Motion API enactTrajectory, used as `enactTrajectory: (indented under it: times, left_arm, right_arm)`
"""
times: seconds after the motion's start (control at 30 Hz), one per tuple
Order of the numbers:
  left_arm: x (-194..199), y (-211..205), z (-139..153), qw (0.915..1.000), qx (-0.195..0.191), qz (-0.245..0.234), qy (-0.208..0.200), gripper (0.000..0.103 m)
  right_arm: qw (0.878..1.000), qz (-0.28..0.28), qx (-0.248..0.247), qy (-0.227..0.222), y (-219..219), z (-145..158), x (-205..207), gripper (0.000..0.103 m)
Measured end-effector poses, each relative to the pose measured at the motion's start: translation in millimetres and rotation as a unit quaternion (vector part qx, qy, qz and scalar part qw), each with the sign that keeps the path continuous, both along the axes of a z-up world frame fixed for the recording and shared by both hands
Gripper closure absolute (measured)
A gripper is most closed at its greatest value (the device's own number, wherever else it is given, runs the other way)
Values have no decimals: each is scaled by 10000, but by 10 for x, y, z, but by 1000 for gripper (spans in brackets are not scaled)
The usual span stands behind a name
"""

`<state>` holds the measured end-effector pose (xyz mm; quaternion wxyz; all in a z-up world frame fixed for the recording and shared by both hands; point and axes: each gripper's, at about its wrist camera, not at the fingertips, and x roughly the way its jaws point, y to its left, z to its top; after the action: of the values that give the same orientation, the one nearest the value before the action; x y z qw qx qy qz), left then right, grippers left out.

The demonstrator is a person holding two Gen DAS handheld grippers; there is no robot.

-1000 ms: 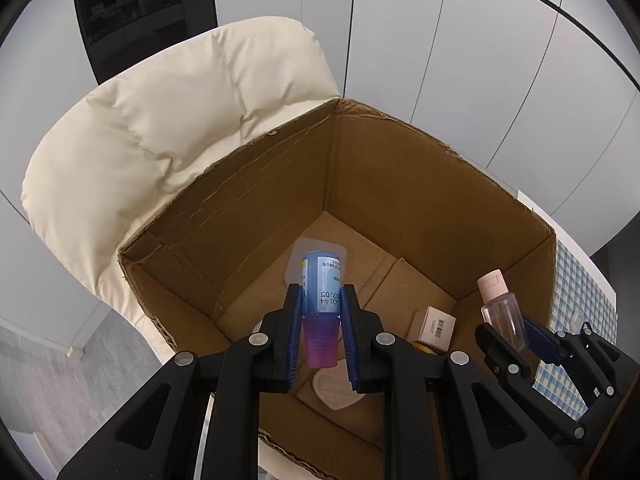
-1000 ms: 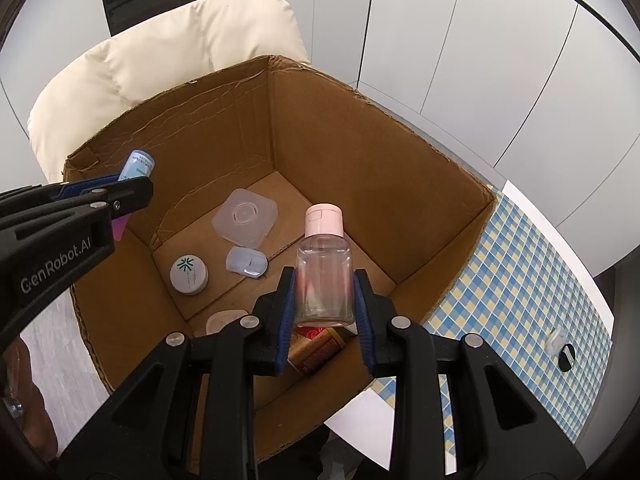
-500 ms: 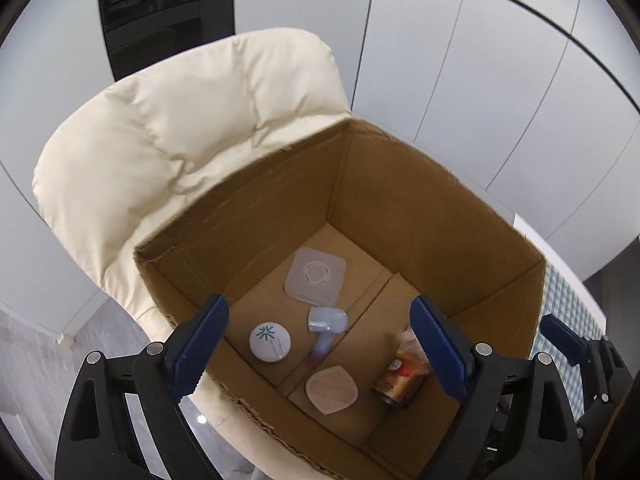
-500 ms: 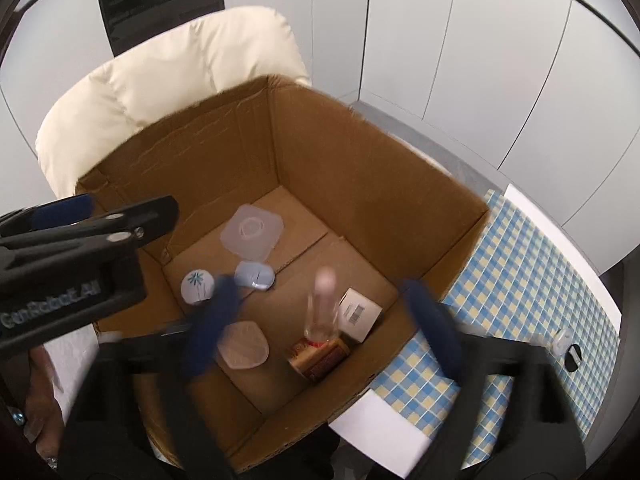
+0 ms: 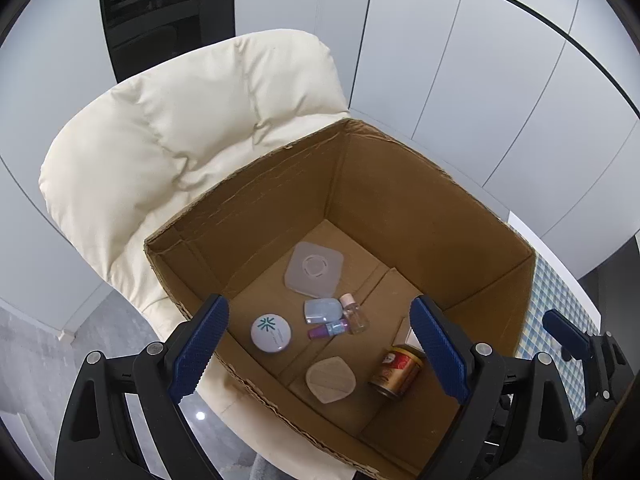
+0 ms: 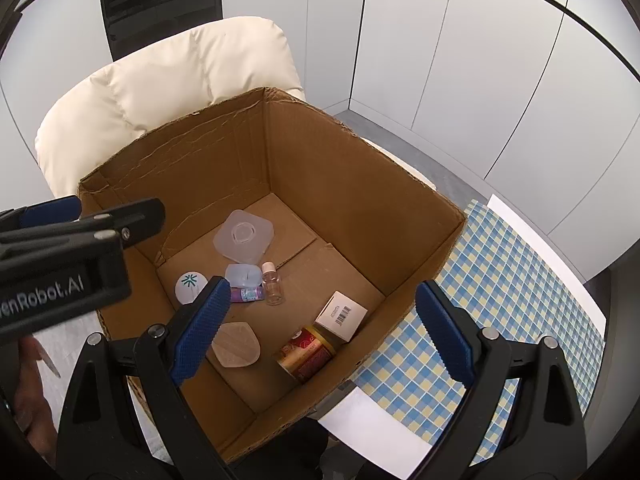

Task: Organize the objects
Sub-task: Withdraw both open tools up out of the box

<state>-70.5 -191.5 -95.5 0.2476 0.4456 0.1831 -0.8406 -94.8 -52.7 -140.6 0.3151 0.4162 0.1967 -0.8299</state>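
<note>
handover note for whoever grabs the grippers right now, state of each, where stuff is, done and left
Left gripper: open, empty, above the cardboard box.
Right gripper: open, empty, above the same box.
In the box, on its floor: clear bottle and purple-capped tube lying side by side, round white jar, square translucent lid, small pale blue case, beige pad, red and gold can on its side, small white carton.
Done: all these are boxed.
Left: nothing loose shows on the checked cloth; look outside these views for more.
</note>
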Motion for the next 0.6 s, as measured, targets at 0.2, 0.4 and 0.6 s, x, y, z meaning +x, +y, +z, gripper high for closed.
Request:
enactTrajectory:
  times: [0.2,0.4,0.6]
  left_arm:
    - [51,41,75,10000,-78,-55,5,11]
    - [121,33,150,9999,-118,5,51,11]
    - [172,60,162,10000,-49,-39,41,11]
  right_arm:
    - [10000,-43,-17,33,52,43,41,8]
    - [9998,-153,-125,-8,141,112,51,8]
    - [9998,-190,-69,26,192,158,90,8]
